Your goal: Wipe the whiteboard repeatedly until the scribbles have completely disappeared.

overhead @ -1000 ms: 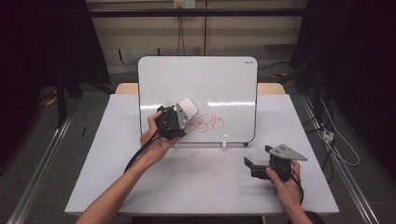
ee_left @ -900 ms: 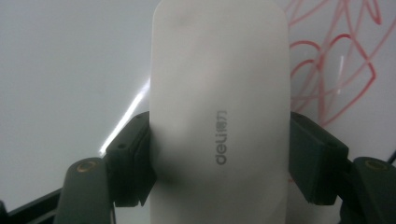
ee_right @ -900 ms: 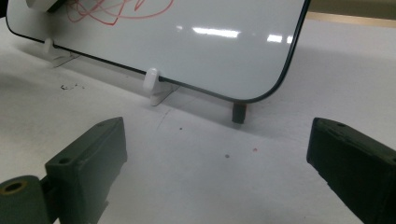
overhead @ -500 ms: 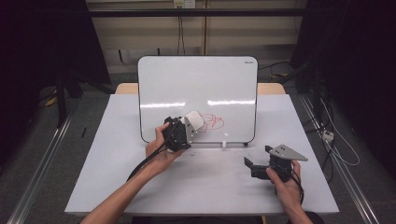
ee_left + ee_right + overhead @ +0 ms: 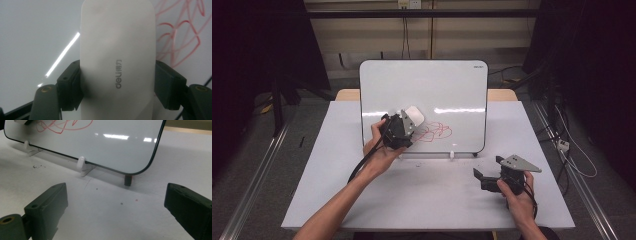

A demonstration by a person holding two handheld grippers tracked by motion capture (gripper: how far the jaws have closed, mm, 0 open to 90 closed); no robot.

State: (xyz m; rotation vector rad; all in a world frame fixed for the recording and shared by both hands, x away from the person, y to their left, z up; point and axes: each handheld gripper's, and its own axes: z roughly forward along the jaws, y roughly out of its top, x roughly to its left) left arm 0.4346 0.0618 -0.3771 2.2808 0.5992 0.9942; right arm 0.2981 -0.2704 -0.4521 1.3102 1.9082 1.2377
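Observation:
A white whiteboard (image 5: 432, 95) stands upright on small feet at the back of the table, with a red scribble (image 5: 437, 132) low on its face. My left gripper (image 5: 409, 120) is shut on a white eraser (image 5: 413, 116), pressed to the board just left of the scribble. In the left gripper view the eraser (image 5: 117, 60) stands between both jaws, the red scribble (image 5: 182, 37) to its right. My right gripper (image 5: 487, 172) rests on the table at the front right, open and empty; in its own view the whiteboard (image 5: 100, 142) lies ahead with its foot (image 5: 81, 163).
The grey-white table (image 5: 362, 200) has bare room in front of the board and at the left. Small dark specks (image 5: 37, 166) lie on the table near the board's foot. Black curtains and metal rails flank the table.
My left gripper with the eraser dipped down and right over the scribble's left part, then came back up and left. The scribble's left part looks fainter. The right gripper has stayed put.

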